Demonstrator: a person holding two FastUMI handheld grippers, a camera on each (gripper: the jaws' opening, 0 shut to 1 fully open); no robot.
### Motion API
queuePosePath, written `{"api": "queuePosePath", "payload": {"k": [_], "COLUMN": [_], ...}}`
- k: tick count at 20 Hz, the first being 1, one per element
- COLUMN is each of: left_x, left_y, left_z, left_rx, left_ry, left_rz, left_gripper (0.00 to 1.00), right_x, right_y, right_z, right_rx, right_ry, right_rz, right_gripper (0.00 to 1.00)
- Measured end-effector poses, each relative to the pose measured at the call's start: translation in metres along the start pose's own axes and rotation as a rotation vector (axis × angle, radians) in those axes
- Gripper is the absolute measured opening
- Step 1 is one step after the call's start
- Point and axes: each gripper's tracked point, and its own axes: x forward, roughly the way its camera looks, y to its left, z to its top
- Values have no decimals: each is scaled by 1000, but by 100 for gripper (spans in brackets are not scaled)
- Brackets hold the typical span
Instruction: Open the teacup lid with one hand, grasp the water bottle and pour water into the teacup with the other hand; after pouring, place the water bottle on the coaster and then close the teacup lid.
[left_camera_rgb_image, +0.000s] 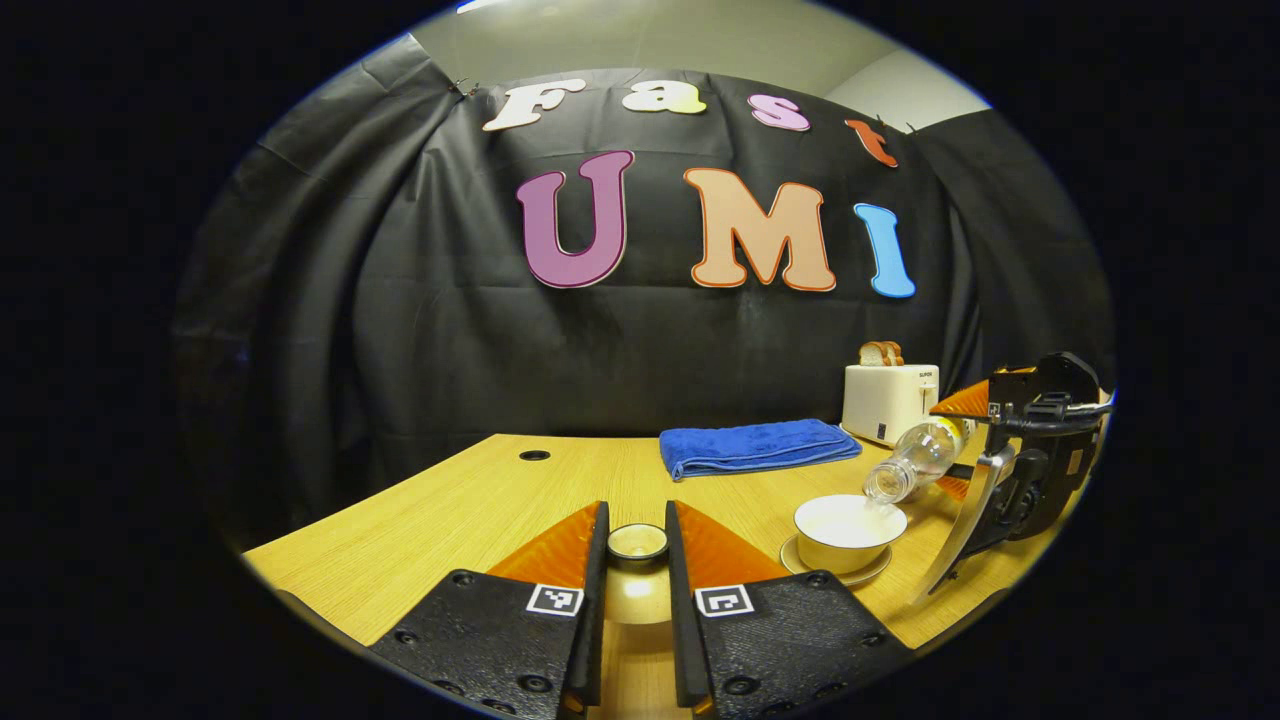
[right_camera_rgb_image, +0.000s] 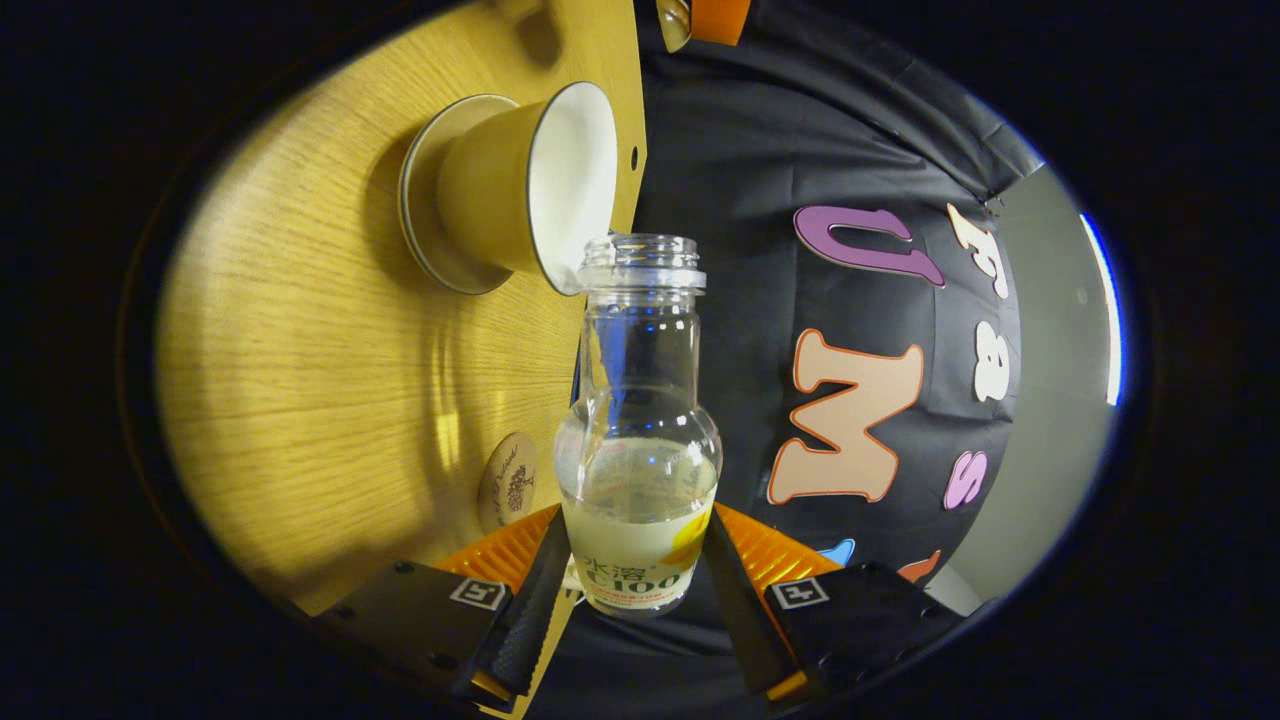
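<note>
Midway through the pour, we hold the teacup lid (left_camera_rgb_image: 637, 541) pinched between the fingers of our left hand-held gripper (left_camera_rgb_image: 637, 560), lifted off and kept just to the side of the open teacup (left_camera_rgb_image: 848, 533), which sits on its saucer (left_camera_rgb_image: 868, 574) on the tabletop (left_camera_rgb_image: 470, 510). Our right hand-held gripper (right_camera_rgb_image: 628, 560) clamps the water bottle (right_camera_rgb_image: 638, 440) low on its body, both fingers pressing its sides, and tips it nearly level so the uncapped mouth hangs at the teacup's rim. A good share of water remains in the bottle; whether any is running into the cup we cannot tell for certain, though a thin stream seems to reach it in the left gripper view. By our reckoning the lid step is done and the pour is under way; setting the bottle on the coaster (right_camera_rgb_image: 507, 480), which lies bare close by, and closing the lid are left. Light wood grain covers the tabletop, which also carries a folded blue towel (left_camera_rgb_image: 757, 446) and a white toaster (left_camera_rgb_image: 889, 400) holding bread, before a black cloth wall.
</note>
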Motion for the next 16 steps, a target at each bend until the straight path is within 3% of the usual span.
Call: {"api": "queuePosePath", "payload": {"k": [16], "left_x": [0], "left_y": [0], "left_z": [0], "left_rx": [0], "left_ry": [-5], "left_rz": [1], "left_gripper": [26], "right_x": [-9], "right_y": [-25], "right_z": [9], "right_rx": [-139], "right_ry": [-25], "right_rz": [-119], "right_gripper": [80]}}
